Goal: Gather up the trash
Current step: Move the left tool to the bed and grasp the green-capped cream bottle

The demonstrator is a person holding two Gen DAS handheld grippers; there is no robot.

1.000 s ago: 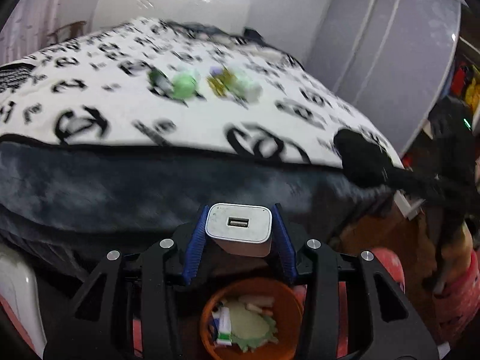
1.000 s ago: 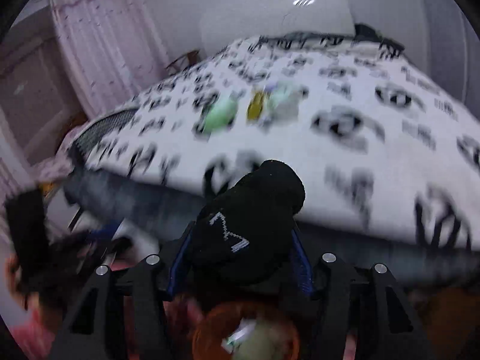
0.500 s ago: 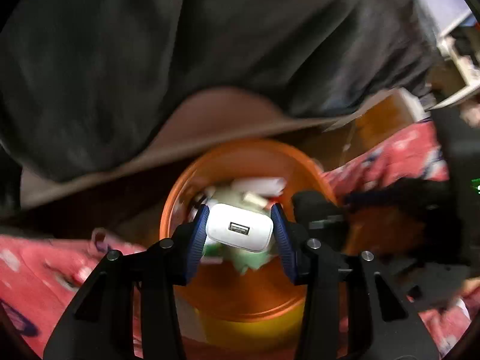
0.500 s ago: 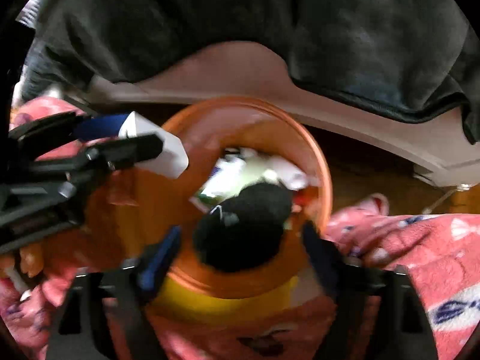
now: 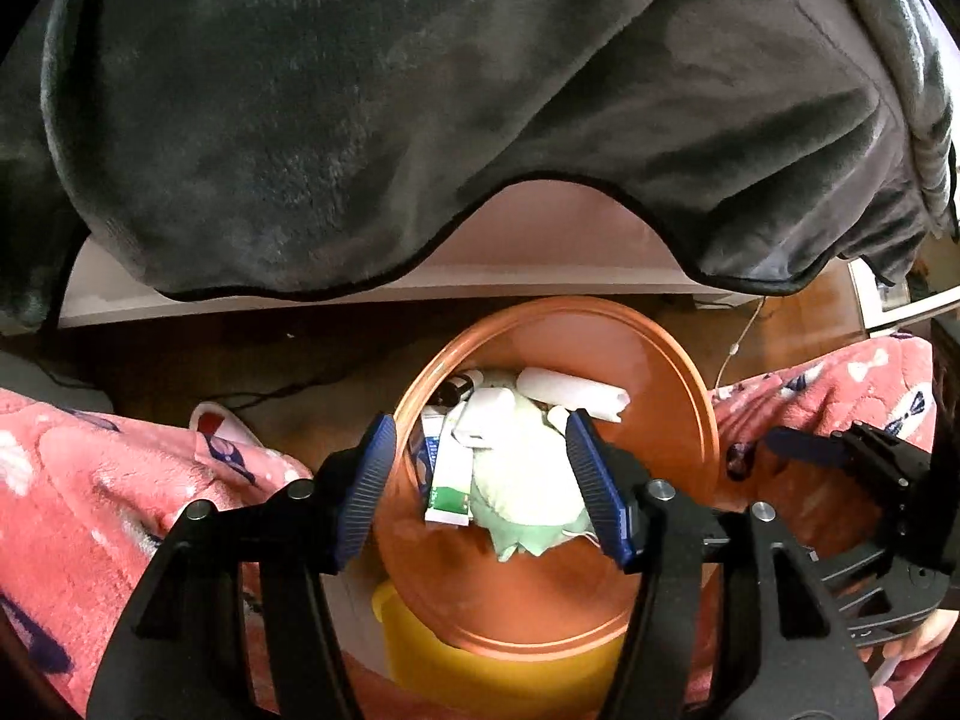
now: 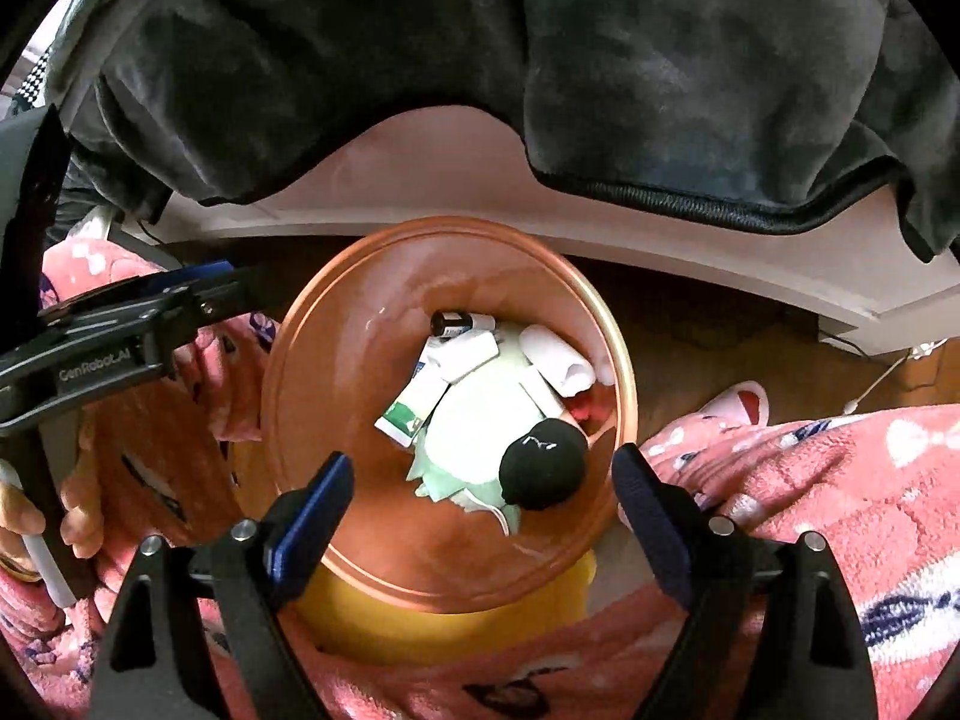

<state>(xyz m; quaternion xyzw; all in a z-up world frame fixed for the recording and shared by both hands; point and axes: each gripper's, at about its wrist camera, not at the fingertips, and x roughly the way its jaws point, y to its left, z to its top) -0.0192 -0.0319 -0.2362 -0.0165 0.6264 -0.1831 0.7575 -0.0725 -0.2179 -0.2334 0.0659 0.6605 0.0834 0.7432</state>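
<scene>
An orange bin [image 5: 690,372] stands on the floor below both grippers. My left gripper [image 5: 480,420] hangs over it, jaws opening, with nothing between its pads. The white charger [image 5: 486,423] lies loose on the trash inside. My right gripper [image 6: 483,459] stands wide open over the same bin [image 6: 360,312]. The black sock [image 6: 543,468] rests in the bin near its right wall. Under them lie a pale green cloth [image 6: 474,420], a green-and-white tube [image 6: 414,402] and a white roll [image 6: 555,360]. The sock does not show in the left wrist view.
A dark grey blanket [image 5: 420,90] hangs from the bed edge just behind the bin. Pink patterned fleece [image 5: 72,480] flanks the bin on both sides. A slipper [image 6: 744,402] and a white cable [image 5: 738,342] lie on the wooden floor. The bin's base is yellow [image 5: 480,672].
Both grippers dropped from facing the bed to pointing down into the bin. The left let go of the white charger and the right let go of the black sock; both now lie in the bin.
</scene>
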